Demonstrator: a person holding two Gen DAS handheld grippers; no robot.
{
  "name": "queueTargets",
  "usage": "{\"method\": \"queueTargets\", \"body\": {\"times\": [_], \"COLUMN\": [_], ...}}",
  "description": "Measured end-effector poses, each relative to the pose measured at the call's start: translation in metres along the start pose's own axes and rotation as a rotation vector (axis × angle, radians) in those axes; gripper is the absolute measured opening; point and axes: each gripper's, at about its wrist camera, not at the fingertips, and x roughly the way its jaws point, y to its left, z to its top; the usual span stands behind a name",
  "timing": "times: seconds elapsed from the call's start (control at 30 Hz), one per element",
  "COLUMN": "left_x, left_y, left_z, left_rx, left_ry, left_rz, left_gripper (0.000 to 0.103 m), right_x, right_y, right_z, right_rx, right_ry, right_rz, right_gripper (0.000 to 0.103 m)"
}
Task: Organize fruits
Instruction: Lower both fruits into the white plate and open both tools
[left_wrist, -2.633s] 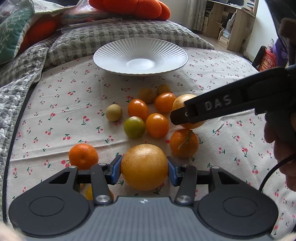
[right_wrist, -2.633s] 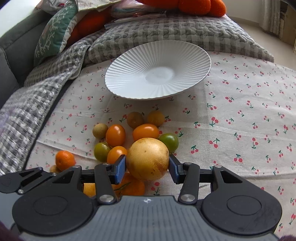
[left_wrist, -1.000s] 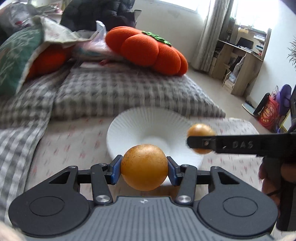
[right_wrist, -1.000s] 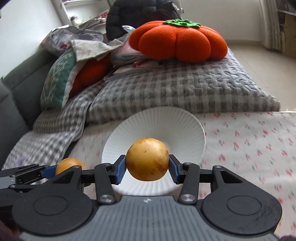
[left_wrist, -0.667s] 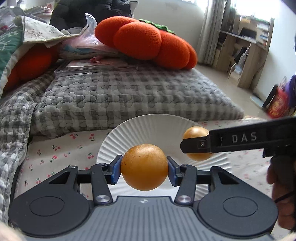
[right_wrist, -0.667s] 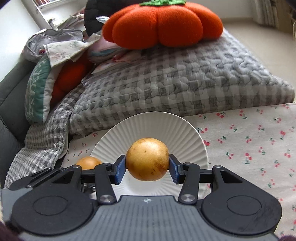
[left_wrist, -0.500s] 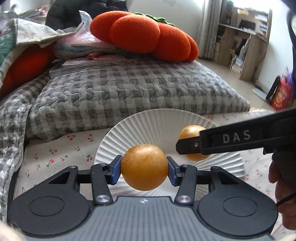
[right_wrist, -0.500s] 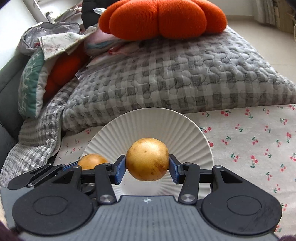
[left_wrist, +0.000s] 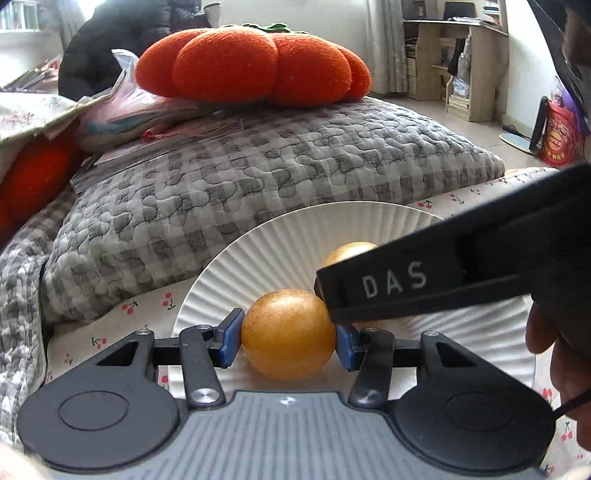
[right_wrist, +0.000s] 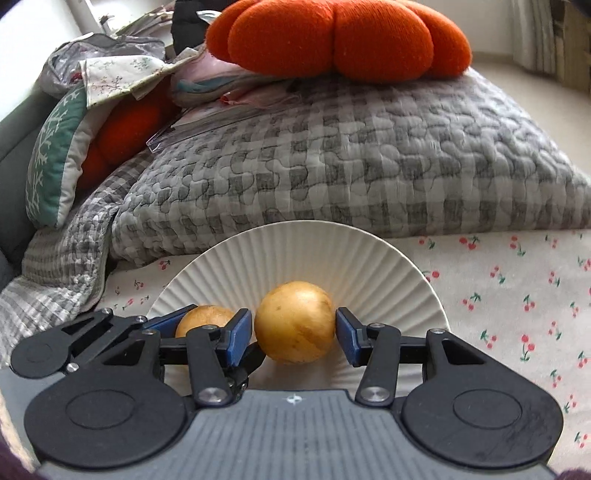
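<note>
White ribbed plate, bed's far edge. Left gripper pinches a round yellow fruit over it. Right gripper, jaws just opening, brackets another fruit, gaps showing. Round; no long axis.

1. An orange pumpkin-shaped plush cushion sits on top of a grey checked quilted pillow.
2. A cream cloth printed with red cherries covers the surface in front of the pillow.
3. A green-and-white patterned cushion leans at the far left.
4. A wooden shelf unit stands against the far wall beside pale curtains.
5. A red bag sits on the floor.
</note>
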Motion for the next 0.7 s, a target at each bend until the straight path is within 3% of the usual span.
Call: {"method": "queueTargets", "body": {"times": [0.1,0.23,0.33,0.53,0.7], "left_x": [0.000,-0.008,-0.025,-0.055,-0.089], "left_y": [0.002,0.010,0.027,0.059,0.063], "left_z": [0.000,0.000,0.003,0.005,0.005], "left_rx": [0.001,0.003,-0.068,-0.231,-0.276], "left_ry": [-0.003,-0.019,-0.081,-0.121,-0.115], "left_rz": [-0.010,-0.042,-0.072,-0.079,-0.023], "left_gripper": [0.049,0.069,0.077,0.078,0.078], "right_x": [-0.002,-0.011,-0.020,-0.044,-0.071], "right_y": [-0.003,-0.009,-0.013,-0.009,0.005], "right_z": [0.001,0.004,0.004,0.002,-0.002], "right_rx": [0.014,0.047,0.081,0.085,0.066], "right_ry": [-0.009,-0.024,-0.030,-0.042,-0.062], "right_rz": [-0.002,0.003,0.013,0.008,0.031], "right_gripper": [0.050,0.055,0.056,0.056,0.057]}}
